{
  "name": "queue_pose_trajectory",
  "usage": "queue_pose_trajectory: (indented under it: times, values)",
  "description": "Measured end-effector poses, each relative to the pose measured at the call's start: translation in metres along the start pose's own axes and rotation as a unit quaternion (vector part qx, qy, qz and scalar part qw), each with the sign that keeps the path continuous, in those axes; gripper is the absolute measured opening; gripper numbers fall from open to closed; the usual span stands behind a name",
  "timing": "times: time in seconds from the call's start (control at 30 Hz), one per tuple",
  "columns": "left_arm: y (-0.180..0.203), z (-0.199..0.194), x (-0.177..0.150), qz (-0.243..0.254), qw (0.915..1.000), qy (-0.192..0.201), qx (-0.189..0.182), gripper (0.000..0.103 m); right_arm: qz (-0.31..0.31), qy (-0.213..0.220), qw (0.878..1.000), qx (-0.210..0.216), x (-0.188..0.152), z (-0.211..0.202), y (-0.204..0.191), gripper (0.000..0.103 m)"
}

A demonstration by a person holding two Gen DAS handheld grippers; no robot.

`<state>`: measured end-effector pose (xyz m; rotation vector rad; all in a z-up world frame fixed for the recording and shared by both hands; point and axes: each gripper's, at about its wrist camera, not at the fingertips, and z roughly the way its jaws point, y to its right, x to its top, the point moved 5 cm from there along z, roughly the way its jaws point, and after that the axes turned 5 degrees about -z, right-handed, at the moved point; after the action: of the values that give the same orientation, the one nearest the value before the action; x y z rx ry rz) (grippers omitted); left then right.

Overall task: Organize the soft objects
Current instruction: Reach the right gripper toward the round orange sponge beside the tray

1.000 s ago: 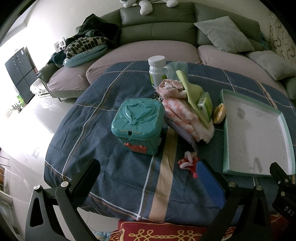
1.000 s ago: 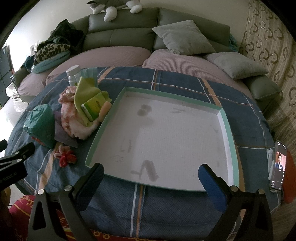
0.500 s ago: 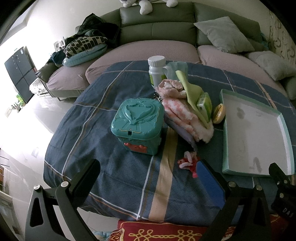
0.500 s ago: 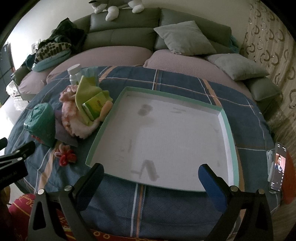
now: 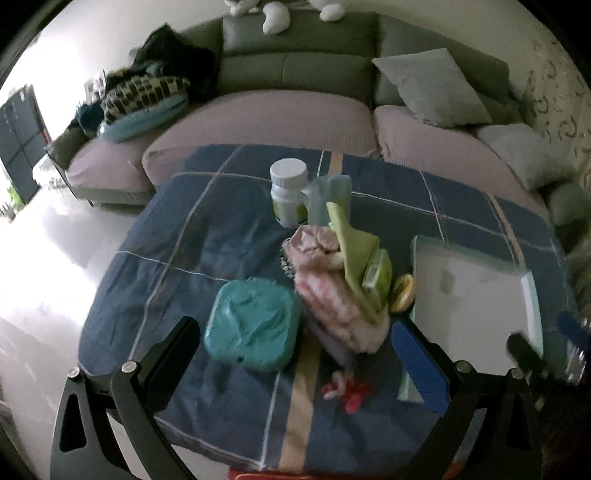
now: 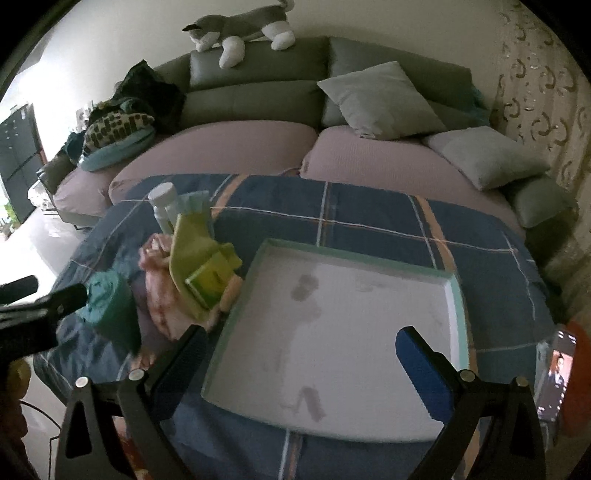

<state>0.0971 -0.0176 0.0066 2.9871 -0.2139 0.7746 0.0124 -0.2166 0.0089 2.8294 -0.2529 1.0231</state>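
Left gripper: jaws spread wide, nothing between them, hovering low over the near edge of the plaid blue cloth. Just past the left finger, a teal embossed box; near the blue pad of the right finger, a small red-and-white soft flower-like piece lying flat on the cloth. Further out, a heap of soft things: a pink-and-white fluffy cloth, a yellow-green cloth draped over it, a small green carton leaning against it, a yellowish round item at its side. Behind the heap, a white-capped bottle standing upright.

Right gripper: also gaping wide and empty, poised over the near rim of the shallow teal-edged tray. Tray floor bare apart from faint grey smudges.

Progress, as judged: nothing sorted yet. All soft pieces in one pile left of the tray, touching or just beside its left wall; every transfer left to do, probably starting with the pile or the loose flower piece.

Hard to read: left view smeared by motion blur, so box relief and carton print illegible. Underside of the pile hidden by the upper cloths. Phone at the right edge cut off by the fisheye rim. Grey-and-white plush husky on the sofa back, well apart from the table.
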Motion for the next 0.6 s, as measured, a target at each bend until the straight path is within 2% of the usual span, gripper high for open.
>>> queue_pose_trajectory:
  times: [0.17,0.23,0.37,0.43,0.6]
  values:
    - [0.011,0.022,0.023,-0.018,0.9995,-0.020,-0.017,0.103,0.001,-0.008,1.000,0.031,0.015,0.021,-0.012,0.098]
    - [0.019,0.026,0.032,-0.015,0.9998,0.004,-0.009,0.103,-0.004,-0.014,0.999,0.039,0.018,0.031,-0.016,0.092]
    - [0.033,0.041,0.049,-0.013,0.9997,-0.004,-0.020,0.103,-0.003,-0.033,0.998,0.061,0.025,0.058,-0.023,0.084]
    - [0.039,0.047,0.055,-0.015,0.9994,-0.009,-0.028,0.103,0.002,-0.037,0.997,0.073,0.030,0.067,-0.026,0.083]
    - [0.045,0.063,0.073,-0.023,0.9994,-0.020,-0.018,0.103,0.006,-0.048,0.995,0.087,0.040,0.091,-0.036,0.082]
